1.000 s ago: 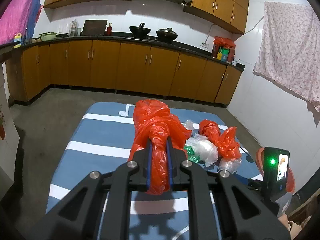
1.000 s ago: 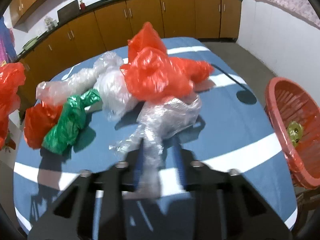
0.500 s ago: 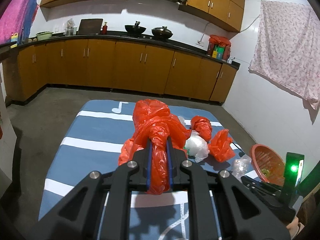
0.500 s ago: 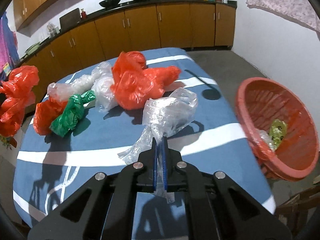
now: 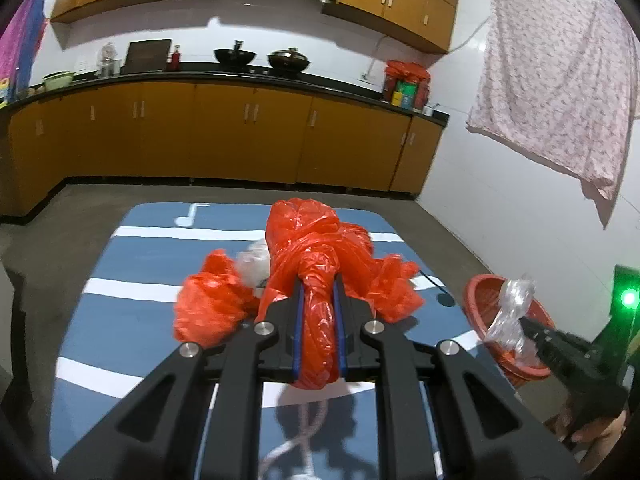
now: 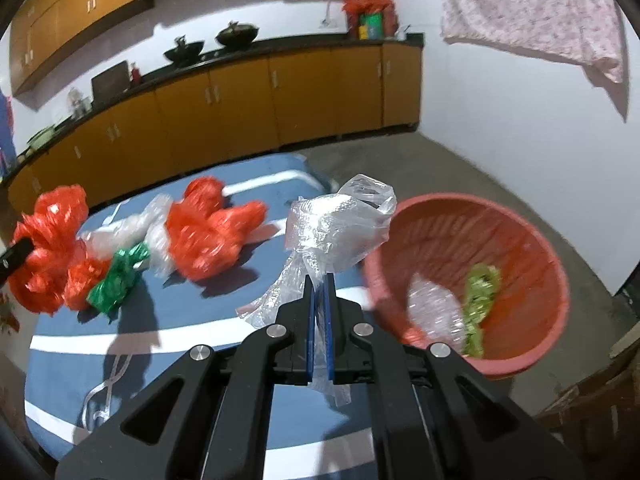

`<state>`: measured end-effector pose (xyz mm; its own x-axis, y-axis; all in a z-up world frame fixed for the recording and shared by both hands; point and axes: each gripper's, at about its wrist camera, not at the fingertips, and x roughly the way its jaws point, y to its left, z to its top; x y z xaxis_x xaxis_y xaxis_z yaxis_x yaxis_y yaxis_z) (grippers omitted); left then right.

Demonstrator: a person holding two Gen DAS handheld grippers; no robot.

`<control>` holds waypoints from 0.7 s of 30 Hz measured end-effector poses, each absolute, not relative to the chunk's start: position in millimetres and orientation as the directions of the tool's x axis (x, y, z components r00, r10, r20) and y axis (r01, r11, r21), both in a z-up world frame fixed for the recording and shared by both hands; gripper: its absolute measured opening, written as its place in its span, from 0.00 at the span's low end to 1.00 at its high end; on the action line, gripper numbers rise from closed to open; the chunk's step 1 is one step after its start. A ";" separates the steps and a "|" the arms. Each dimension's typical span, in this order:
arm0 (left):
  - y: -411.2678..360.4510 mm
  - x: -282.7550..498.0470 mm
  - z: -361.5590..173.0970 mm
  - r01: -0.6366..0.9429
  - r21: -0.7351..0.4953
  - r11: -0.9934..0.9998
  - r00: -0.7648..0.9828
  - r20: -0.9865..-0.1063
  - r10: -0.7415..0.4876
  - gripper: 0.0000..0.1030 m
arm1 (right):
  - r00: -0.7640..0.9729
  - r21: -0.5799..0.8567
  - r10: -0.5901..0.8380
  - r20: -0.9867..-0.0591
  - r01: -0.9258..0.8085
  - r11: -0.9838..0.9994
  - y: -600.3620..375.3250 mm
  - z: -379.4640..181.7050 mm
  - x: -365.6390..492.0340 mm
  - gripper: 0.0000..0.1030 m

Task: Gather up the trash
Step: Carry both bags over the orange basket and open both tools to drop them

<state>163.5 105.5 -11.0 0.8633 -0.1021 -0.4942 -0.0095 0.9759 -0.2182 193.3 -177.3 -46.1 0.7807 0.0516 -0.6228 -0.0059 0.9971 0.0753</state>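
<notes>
My left gripper (image 5: 318, 292) is shut on a crumpled red plastic bag (image 5: 316, 248) and holds it above the blue striped table (image 5: 132, 320). My right gripper (image 6: 319, 284) is shut on a clear plastic bag (image 6: 336, 228), lifted beside the rim of the red basket (image 6: 520, 240); the bag also shows in the left wrist view (image 5: 512, 312). The basket holds clear plastic (image 6: 432, 308) and green scrap (image 6: 480, 292). On the table lie another red bag (image 6: 208, 232), a green bag (image 6: 120, 280) and clear bags (image 6: 120, 232).
The basket (image 5: 480, 288) stands off the table's right edge, on the floor side. Orange kitchen cabinets (image 5: 240, 132) run along the back wall. A patterned cloth (image 5: 560, 80) hangs on the white wall at the right. A wooden piece (image 6: 600, 380) sits below the basket.
My right gripper has lifted the clear bag off the table and carried it right, up to the basket. My left gripper, still holding the red bag, has shifted right.
</notes>
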 end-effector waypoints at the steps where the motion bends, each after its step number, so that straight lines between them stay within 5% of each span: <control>1: 99.9 165.2 -10.7 0.001 -0.218 0.976 0.862 -0.495 -0.112 0.13 | 0.790 0.071 0.036 -0.611 0.009 0.997 -184.6 -41.2 191.0 0.05; 21: -45.4 221.5 -9.4 0.299 -0.254 0.920 0.784 -0.485 -0.389 0.13 | 0.825 0.051 -0.149 -0.545 0.210 0.976 -286.3 -21.7 181.4 0.05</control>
